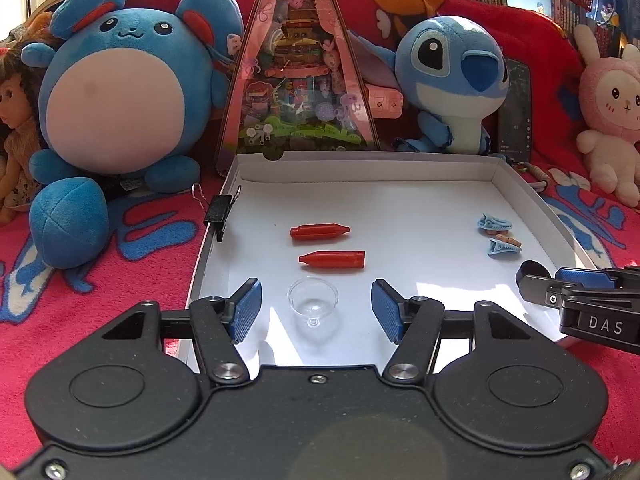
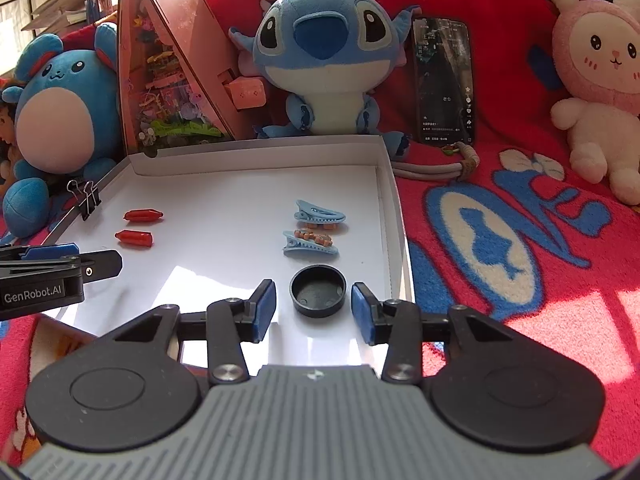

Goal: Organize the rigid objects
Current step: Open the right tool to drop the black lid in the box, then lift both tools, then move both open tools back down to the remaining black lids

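A shallow white box lid (image 1: 400, 168) (image 2: 256, 156) lies on a red blanket. In it are two red bullet-shaped pieces (image 1: 320, 231) (image 1: 333, 259) (image 2: 143, 215) (image 2: 134, 238), two blue hair clips (image 1: 495, 224) (image 1: 505, 246) (image 2: 320, 214) (image 2: 310, 245), a clear small funnel-like cup (image 1: 313, 298) and a black round cap (image 2: 318, 290). My left gripper (image 1: 316, 308) is open, its pads either side of the clear cup. My right gripper (image 2: 314, 306) is open, its pads either side of the black cap.
A black binder clip (image 1: 219, 207) (image 2: 86, 198) grips the lid's left wall. Plush toys, a triangular pink toy box (image 1: 298, 60) and a phone (image 2: 444, 80) stand behind the lid. A cord (image 2: 436, 168) lies at its far right corner.
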Demonstrator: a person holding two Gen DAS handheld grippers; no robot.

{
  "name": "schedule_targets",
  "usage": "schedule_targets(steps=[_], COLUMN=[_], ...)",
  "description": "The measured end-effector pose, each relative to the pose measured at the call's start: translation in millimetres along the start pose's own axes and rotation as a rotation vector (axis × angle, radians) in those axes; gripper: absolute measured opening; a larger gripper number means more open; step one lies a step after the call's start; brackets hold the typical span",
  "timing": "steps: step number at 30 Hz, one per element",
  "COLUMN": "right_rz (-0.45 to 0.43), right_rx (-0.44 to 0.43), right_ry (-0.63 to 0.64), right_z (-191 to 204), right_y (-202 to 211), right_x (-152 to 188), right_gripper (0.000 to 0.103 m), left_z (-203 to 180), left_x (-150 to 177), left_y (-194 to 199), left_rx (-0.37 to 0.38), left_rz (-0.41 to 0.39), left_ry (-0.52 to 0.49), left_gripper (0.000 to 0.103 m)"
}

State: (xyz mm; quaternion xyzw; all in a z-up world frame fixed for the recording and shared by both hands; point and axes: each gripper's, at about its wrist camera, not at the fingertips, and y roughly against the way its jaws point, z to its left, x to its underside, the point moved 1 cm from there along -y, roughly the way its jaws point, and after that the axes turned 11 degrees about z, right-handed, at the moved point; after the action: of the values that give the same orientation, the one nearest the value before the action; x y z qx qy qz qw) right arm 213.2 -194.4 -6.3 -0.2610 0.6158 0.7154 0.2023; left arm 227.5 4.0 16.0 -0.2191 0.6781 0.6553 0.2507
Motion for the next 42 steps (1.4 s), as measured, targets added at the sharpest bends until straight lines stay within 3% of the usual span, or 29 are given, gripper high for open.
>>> schedule_targets(steps=[5, 14, 20, 42], right_rz=[-0.017, -0.056, -0.081, -0.068], right_rx=[-0.005, -0.019, -0.018, -0.076], right_ry=[0.004, 0.020, 0.063, 0.150], right_z=[0.5, 2.3, 3.7, 15.3], right_y=[10.0, 32.4, 48.1, 85.2], right_x=[4.1, 16.8, 28.8, 79.3], right_gripper=[0.069, 0.080, 0.085, 0.088], left_z=[0.7, -0.6, -2.2, -9.2], left_x=[5.2, 20.3, 33.9, 92.1], left_y=[13.4, 37.6, 52.1, 85.0], left_rx=[0.021, 0.056, 0.080, 0.139], left_rz=[-0.015, -0.035, -0.037, -0.004], left_ry=[-0.013, -0.041, -0.064, -0.139], left_gripper=[0.076, 0.082, 0.084, 0.085])
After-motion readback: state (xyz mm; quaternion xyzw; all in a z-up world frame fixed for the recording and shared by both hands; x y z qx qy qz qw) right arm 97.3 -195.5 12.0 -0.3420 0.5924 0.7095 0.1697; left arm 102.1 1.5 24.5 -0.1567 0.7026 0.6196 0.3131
